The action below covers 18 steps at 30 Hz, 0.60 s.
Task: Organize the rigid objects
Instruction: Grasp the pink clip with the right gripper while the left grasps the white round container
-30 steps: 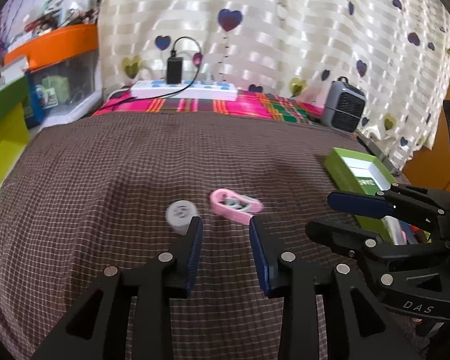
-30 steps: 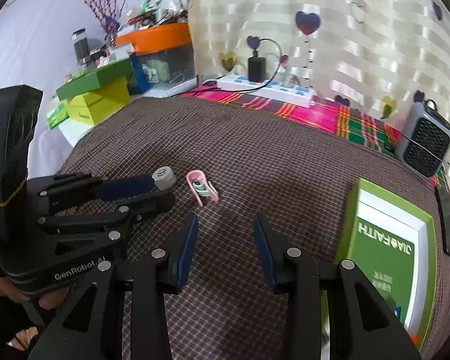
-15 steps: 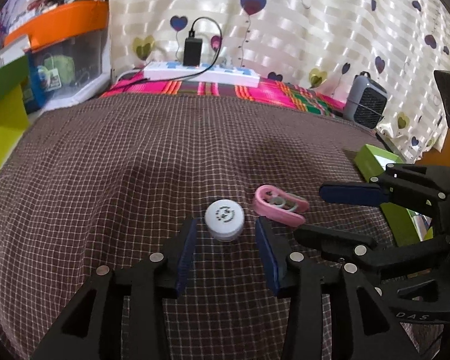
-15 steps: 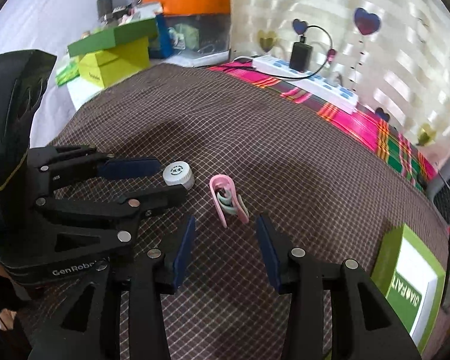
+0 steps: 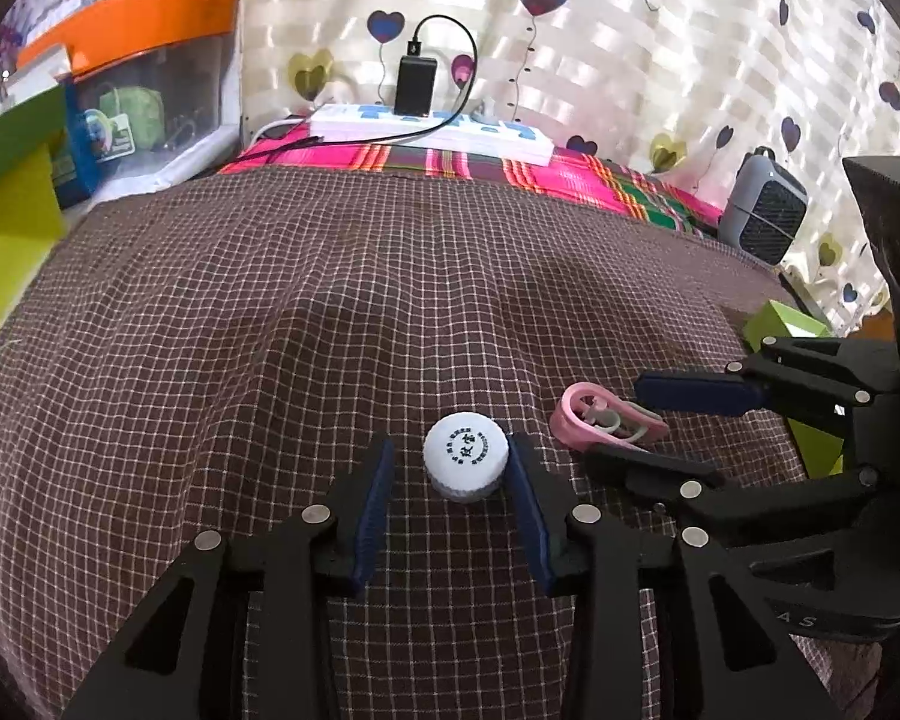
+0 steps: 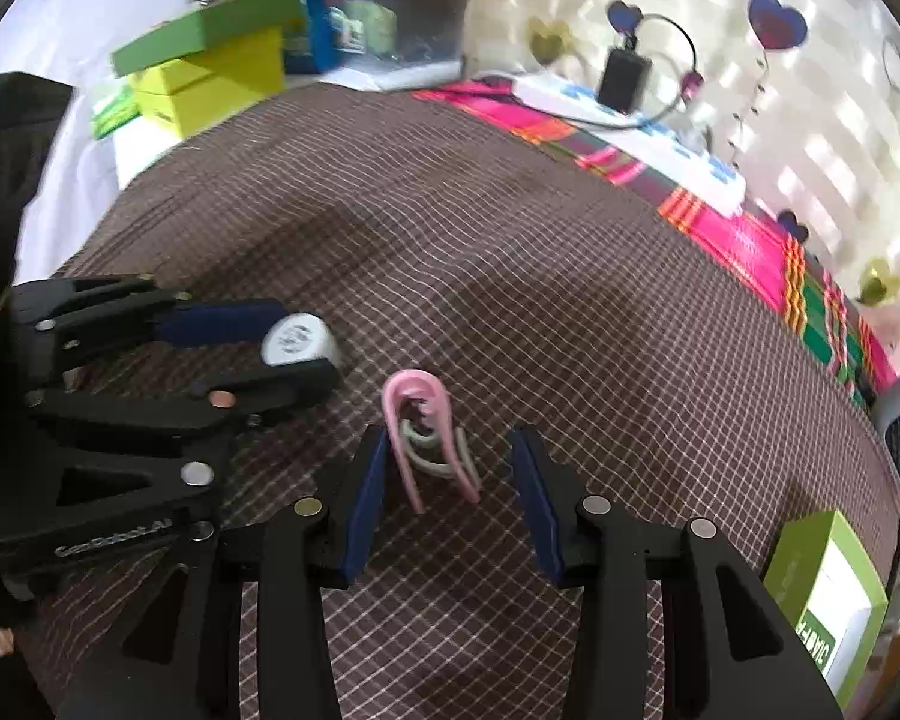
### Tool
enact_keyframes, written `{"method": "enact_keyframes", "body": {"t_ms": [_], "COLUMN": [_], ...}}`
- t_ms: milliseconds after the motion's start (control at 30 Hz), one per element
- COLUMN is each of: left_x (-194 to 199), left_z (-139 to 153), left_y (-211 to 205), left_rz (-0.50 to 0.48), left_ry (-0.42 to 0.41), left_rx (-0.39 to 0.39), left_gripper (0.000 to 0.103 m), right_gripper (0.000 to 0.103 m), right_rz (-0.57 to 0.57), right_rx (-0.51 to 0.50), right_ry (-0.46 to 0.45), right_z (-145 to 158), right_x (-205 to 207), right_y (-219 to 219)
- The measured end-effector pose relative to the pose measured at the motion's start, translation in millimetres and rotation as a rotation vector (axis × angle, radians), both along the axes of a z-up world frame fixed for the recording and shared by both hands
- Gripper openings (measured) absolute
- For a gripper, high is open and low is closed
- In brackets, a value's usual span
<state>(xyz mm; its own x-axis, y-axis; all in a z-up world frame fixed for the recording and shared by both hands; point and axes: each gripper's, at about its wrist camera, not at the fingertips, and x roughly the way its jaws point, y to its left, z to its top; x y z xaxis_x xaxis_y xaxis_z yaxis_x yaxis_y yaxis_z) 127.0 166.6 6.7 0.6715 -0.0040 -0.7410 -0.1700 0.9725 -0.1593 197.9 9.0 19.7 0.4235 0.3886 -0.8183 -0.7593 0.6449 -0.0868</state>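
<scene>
Left tongs (image 5: pixel 450 468) are spread apart with the white bottle cap (image 5: pixel 465 463) sitting right between the two blue pads; the right-hand pad looks to be just touching its edge, the other one isn't. The cap has a ring of small dark print on top, some kind of characters, too tiny for me to read. Right tongs (image 6: pixel 447 468) are also spread, straddling the pink clip (image 6: pixel 427 438), which lies flat with its rounded end pointing away from them and a pale greenish piece inside it. Its left leg is right against the left pad.

Both things are on the brown checked cloth (image 5: pixel 330 312) over the bench, clip just to the right of the cap. The left tool's body reads "GenRobot.AI" in the right wrist view. Off to the right of the right tongs there's a green box (image 6: pixel 828 594) with white lettering, cut off. Far beyond, a white power strip (image 5: pixel 432 131) with a black charger (image 5: pixel 416 86) plugged in.
</scene>
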Motion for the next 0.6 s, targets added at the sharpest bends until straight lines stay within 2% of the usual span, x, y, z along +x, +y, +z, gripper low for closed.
{"method": "enact_keyframes", "body": {"t_ms": [33,67,100,167,267,600], "left_x": [0.3,0.8,1.6,0.7,-2.2,-14.3], "left_z": [-0.1,-0.1,-0.1,0.9,2.7,13.1], "left_y": [0.2,-0.8,-3.2,-5.1,-3.7,-18.2], "left_rz": [-0.006,-0.018,-0.034,-0.029,-0.032,-0.038], "left_ry": [-0.002,-0.004,-0.003,-0.007,-0.024,-0.044], "left_rx": [-0.004,-0.010,-0.007,0.010,-0.003,0.059], "left_gripper": [0.035,0.028,0.026,0.026,0.026,0.026], "right_gripper": [0.044,0.040,0.037,0.024,0.024,0.024], "right_rz": [-0.004,-0.004,0.000,0.005,0.001,-0.028], "right_rx": [0.007,0.011,0.017,0.019,-0.002,0.027], "right_ry": [0.002,0.005,0.012,0.014,-0.017,-0.007], "right_z": [-0.1,-0.1,-0.1,-0.1,1.0,3.2], "right_x": [0.1,-0.2,-0.6,-2.9,-8.3,-16.3], "right_y": [-0.7,-1.0,-0.6,2.0,5.8,-3.4]}}
